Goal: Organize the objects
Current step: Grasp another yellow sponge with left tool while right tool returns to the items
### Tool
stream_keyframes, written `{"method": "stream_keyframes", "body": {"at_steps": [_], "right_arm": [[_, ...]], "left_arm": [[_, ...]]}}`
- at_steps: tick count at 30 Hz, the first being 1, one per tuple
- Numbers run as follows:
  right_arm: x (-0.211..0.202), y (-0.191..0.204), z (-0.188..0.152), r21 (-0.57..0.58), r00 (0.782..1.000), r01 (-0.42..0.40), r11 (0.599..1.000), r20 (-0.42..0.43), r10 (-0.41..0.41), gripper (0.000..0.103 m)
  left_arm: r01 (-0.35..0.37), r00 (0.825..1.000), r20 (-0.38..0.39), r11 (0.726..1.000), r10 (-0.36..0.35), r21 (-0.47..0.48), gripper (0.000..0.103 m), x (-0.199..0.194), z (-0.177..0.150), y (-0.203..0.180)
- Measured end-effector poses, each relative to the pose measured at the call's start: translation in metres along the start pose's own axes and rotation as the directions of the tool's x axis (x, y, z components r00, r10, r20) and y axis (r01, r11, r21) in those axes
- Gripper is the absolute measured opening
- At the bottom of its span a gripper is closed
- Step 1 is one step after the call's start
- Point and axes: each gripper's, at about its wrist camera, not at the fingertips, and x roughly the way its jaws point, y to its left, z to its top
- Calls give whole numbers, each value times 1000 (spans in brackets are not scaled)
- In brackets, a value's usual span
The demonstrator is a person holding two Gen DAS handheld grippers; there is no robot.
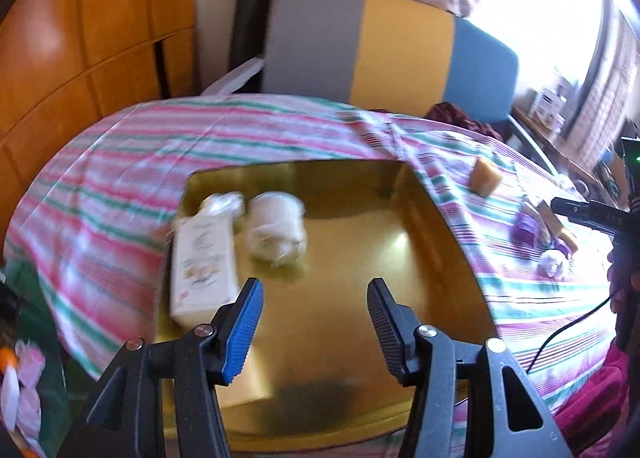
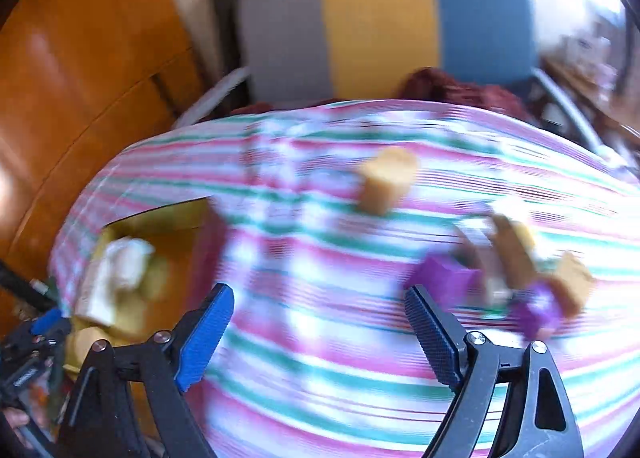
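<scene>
My left gripper [image 1: 315, 294] is open and empty above a gold box [image 1: 340, 298] set on the striped cloth. Inside the box lie a white carton [image 1: 204, 266], a white wrapped bundle [image 1: 276, 230] and a small crumpled white piece [image 1: 222, 204]. My right gripper [image 2: 320, 306] is open and empty over the striped cloth [image 2: 320, 358]; its view is blurred. On the cloth to the right are a tan block [image 2: 386, 178], purple pieces [image 2: 440, 278] and more tan pieces [image 2: 572, 282]. The tan block also shows in the left wrist view [image 1: 485, 176].
A chair with grey, yellow and blue back panels [image 1: 384, 50] stands behind the table. A wooden cabinet [image 1: 80, 38] is on the left. A dark red cloth [image 2: 452, 86] lies on the chair seat. A black cable [image 1: 568, 326] runs at the right.
</scene>
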Motion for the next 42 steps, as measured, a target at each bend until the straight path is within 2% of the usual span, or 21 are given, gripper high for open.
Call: {"method": "stream_keyframes", "body": {"at_steps": [3, 8, 10, 14, 18, 21, 25, 28, 29, 30, 31, 33, 38, 42], "right_arm": [[-15, -54, 2, 103, 996, 78, 992, 34, -82, 93], [-32, -142, -6, 315, 968, 201, 928, 82, -237, 94], [-30, -169, -17, 401, 965, 196, 895, 82, -248, 94], [-22, -209, -33, 560, 974, 151, 815, 56, -220, 94], [-22, -217, -37, 594, 978, 132, 793, 55, -203, 94], [-18, -219, -39, 610, 986, 98, 787, 46, -158, 94], [-12, -215, -40, 598, 993, 77, 797, 25, -115, 95], [-10, -210, -39, 584, 995, 63, 809, 23, -94, 95], [-10, -209, -38, 580, 996, 58, 812, 25, -88, 95], [-10, -208, -38, 578, 996, 53, 814, 27, -84, 95], [-9, -207, -37, 577, 996, 49, 815, 27, -79, 95], [-9, -207, -38, 577, 997, 44, 815, 26, -72, 96], [-9, -209, -38, 589, 998, 26, 808, 32, -55, 96], [-12, -215, -39, 610, 997, 11, 792, 49, -52, 96]], "left_arm": [[25, 1000, 5, 998, -26, 60, 55, 5, 13, -25], [77, 997, 0, 981, -78, 175, 55, 19, 34, -81], [96, 995, 2, 971, -99, 218, 55, 24, 41, -103], [137, 990, -16, 945, -139, 295, 55, 44, 58, -150], [175, 985, -67, 927, -161, 333, 55, 73, 70, -186], [210, 977, -119, 916, -179, 341, 55, 97, 80, -208], [237, 970, -147, 896, -194, 375, 55, 121, 92, -235], [225, 973, -142, 879, -181, 421, 56, 138, 102, -254], [221, 974, -142, 872, -175, 436, 58, 145, 106, -261], [219, 974, -145, 867, -171, 448, 63, 152, 109, -266], [218, 975, -147, 865, -169, 451, 69, 157, 112, -269], [221, 974, -152, 863, -170, 453, 74, 171, 120, -277], [218, 973, -171, 867, -156, 448, 80, 204, 133, -290], [205, 973, -193, 869, -130, 451, 80, 231, 138, -302]]}}
